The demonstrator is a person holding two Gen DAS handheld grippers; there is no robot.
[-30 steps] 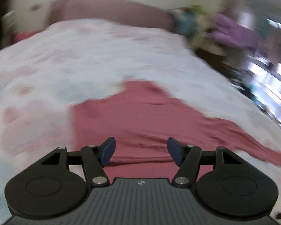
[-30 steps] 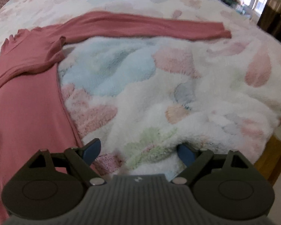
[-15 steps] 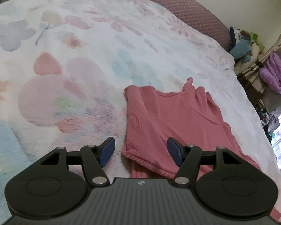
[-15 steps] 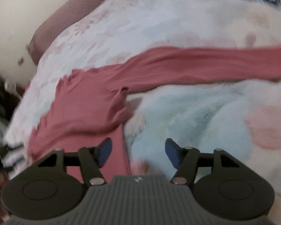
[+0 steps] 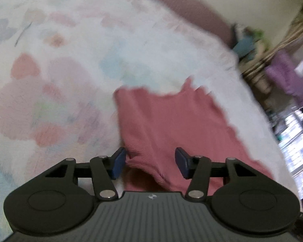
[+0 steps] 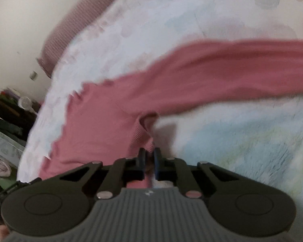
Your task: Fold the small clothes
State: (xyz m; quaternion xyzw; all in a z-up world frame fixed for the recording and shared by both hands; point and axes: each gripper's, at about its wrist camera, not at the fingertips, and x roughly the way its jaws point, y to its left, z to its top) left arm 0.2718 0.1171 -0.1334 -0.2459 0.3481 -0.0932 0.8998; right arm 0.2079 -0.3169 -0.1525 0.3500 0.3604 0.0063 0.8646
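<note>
A pink long-sleeved top (image 5: 171,125) lies on a fluffy flowered blanket (image 5: 60,76). In the left wrist view my left gripper (image 5: 150,162) is open, with a raised edge of the top between its blue pads (image 5: 119,161). In the right wrist view my right gripper (image 6: 149,157) is shut on a pinched fold of the top (image 6: 103,125) near the armpit. One long sleeve (image 6: 232,68) stretches out to the right across the blanket (image 6: 242,141). Both views are motion-blurred.
A mauve headboard (image 6: 74,26) runs along the far side of the bed against a pale wall. Cluttered furniture and clothes (image 6: 6,125) stand beside the bed. A purple garment (image 5: 288,80) and a bright window (image 5: 295,135) lie past the bed's right edge.
My right gripper closed on the top at the armpit fold; half a second ago it was open. My left gripper moved in, so the top's raised edge now sits between its open pads.
</note>
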